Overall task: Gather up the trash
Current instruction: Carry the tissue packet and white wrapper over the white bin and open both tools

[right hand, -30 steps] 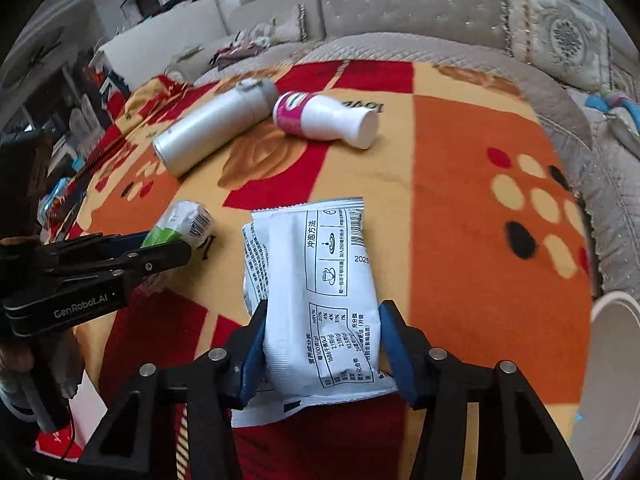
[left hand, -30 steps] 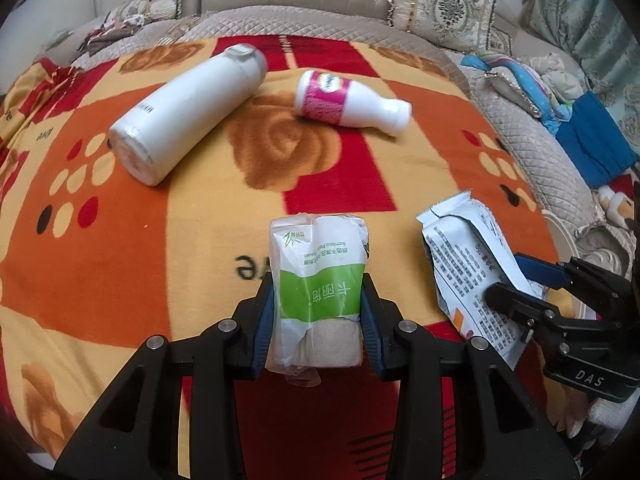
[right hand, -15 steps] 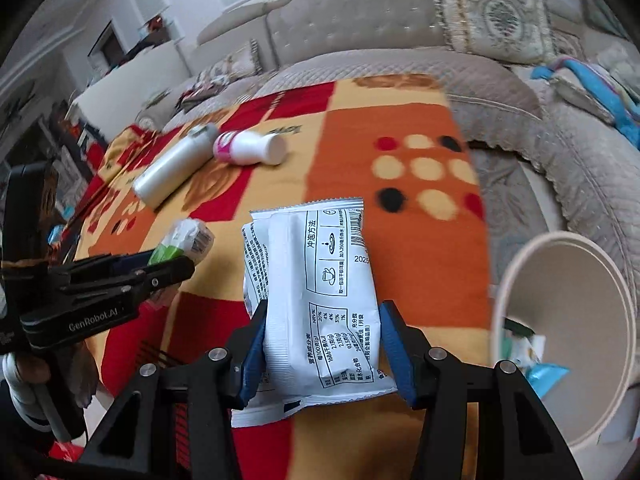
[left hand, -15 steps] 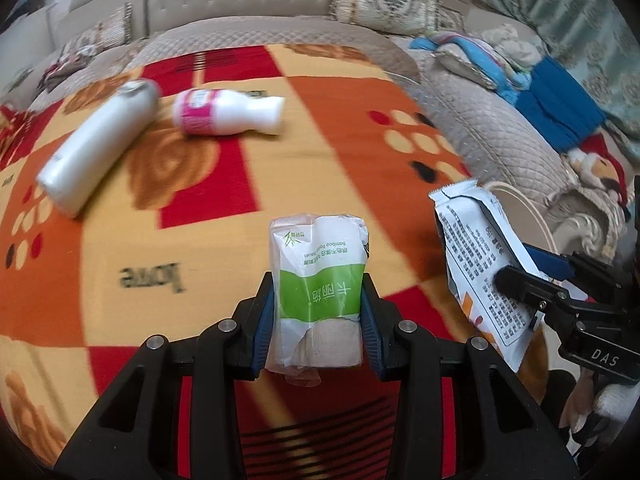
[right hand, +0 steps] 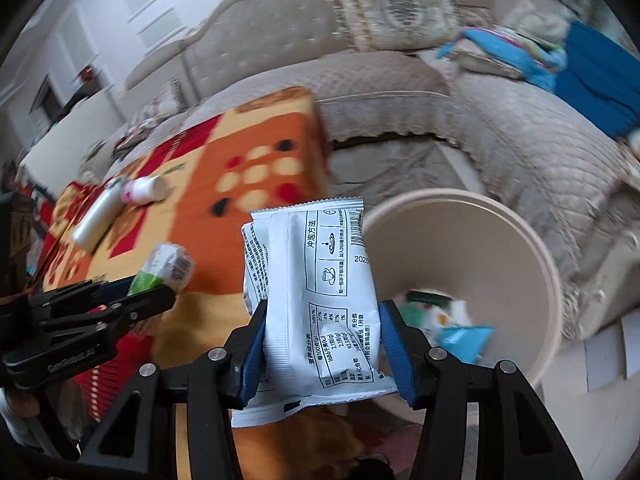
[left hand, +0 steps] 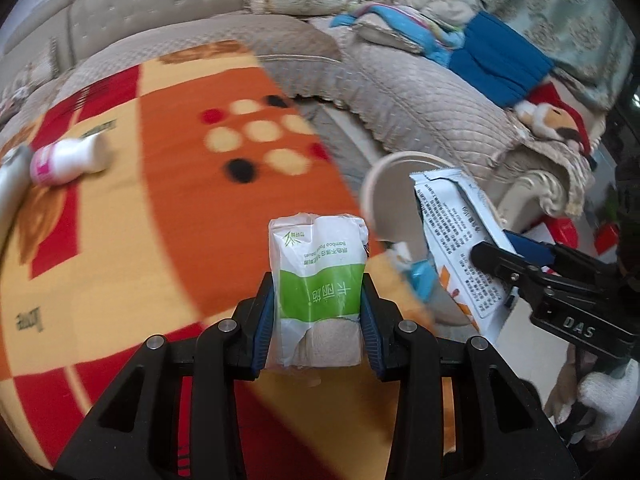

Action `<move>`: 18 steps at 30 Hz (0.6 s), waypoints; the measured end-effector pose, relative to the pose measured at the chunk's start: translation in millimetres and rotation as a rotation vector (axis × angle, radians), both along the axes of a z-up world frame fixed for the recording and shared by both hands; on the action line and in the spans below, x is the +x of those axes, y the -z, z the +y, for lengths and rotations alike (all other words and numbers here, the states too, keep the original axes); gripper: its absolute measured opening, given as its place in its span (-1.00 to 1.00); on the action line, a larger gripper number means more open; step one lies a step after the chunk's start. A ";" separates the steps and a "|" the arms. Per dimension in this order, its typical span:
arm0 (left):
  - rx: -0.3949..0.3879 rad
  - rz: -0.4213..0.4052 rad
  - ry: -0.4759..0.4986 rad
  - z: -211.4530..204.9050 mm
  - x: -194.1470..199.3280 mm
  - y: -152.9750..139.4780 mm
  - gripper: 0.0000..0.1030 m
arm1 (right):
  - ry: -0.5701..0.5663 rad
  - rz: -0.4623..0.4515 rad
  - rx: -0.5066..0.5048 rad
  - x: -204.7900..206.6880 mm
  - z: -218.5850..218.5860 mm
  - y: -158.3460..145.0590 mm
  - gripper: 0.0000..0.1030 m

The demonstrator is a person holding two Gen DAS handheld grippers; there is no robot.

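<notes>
Glossy crinkled plastic tissue pack (left hand: 318,280); glossy foil-like sachet (right hand: 320,300); fuzzy fleece blanket (left hand: 160,208); smooth matt bin (right hand: 500,264); quilted cloth sofa (left hand: 420,96).

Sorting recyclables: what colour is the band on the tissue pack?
Green, on the white tissue pack; clearest in the left wrist view.

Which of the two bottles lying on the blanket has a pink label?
The shorter bottle, lying nearer the blanket's dotted patch. The long bottle beside it is plain white, with no coloured label.

You've got a green/white tissue pack (left hand: 318,280), white sachet (right hand: 320,300) w/ black print, orange-red-yellow dotted blanket (left hand: 160,200), beige bin (right hand: 520,248).
</notes>
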State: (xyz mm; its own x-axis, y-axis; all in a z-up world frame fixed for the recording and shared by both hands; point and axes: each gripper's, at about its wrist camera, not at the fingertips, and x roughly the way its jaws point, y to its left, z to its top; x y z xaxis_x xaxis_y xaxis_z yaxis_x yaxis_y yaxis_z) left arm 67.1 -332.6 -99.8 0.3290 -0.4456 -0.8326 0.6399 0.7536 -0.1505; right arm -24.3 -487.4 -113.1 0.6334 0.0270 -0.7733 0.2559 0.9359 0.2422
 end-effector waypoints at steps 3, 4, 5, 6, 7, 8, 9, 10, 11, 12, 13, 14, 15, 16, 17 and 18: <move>-0.013 0.017 0.039 -26.3 -2.9 2.9 -0.29 | 0.061 0.015 0.015 -11.5 -26.5 7.0 0.00; -0.015 0.021 0.047 -31.9 -3.8 3.5 -0.29 | 0.077 0.021 0.019 -15.1 -34.3 9.7 0.00; -0.014 0.024 0.058 -41.4 -4.9 5.5 -0.29 | 0.088 0.025 0.020 -17.9 -39.6 11.9 0.00; -0.013 0.026 0.066 -48.0 -6.6 7.0 -0.29 | 0.101 0.031 0.019 -21.5 -45.5 14.6 0.00; -0.016 0.033 0.079 -57.4 -8.0 9.3 -0.29 | 0.115 0.039 0.016 -24.8 -51.6 17.5 0.00; -0.017 0.037 0.086 -63.6 -8.7 10.9 -0.29 | 0.126 0.044 0.015 -28.2 -55.7 19.6 0.00; -0.015 0.039 0.090 -69.6 -9.6 12.1 -0.29 | 0.139 0.051 0.014 -31.0 -60.7 22.4 0.00; -0.016 0.044 0.098 -76.5 -9.4 14.4 -0.29 | 0.152 0.057 0.011 -32.2 -64.4 25.3 0.00; -0.022 0.050 0.104 -80.4 -9.6 15.8 -0.28 | 0.166 0.062 0.013 -34.0 -69.0 28.2 0.00; -0.027 0.057 0.107 -84.4 -9.4 17.1 -0.28 | 0.180 0.065 0.022 -35.9 -74.4 31.5 0.00; -0.031 0.062 0.104 -88.5 -8.3 18.4 -0.27 | 0.192 0.069 0.029 -36.6 -78.7 33.9 0.00; -0.037 0.066 0.101 -91.3 -7.3 19.5 -0.27 | 0.204 0.074 0.030 -37.2 -82.5 36.4 0.01; -0.050 0.071 0.104 -95.1 -6.2 20.5 -0.25 | 0.214 0.080 0.027 -37.7 -86.3 39.0 0.01; -0.055 0.071 0.105 -96.8 -5.1 21.1 -0.21 | 0.220 0.084 0.027 -37.7 -89.5 41.2 0.01; -0.056 0.067 0.101 -98.8 -4.3 21.8 -0.19 | 0.229 0.088 0.030 -38.1 -93.4 43.9 0.01; -0.060 0.064 0.096 -101.0 -3.1 22.7 -0.18 | 0.236 0.088 0.032 -38.2 -95.2 45.6 0.01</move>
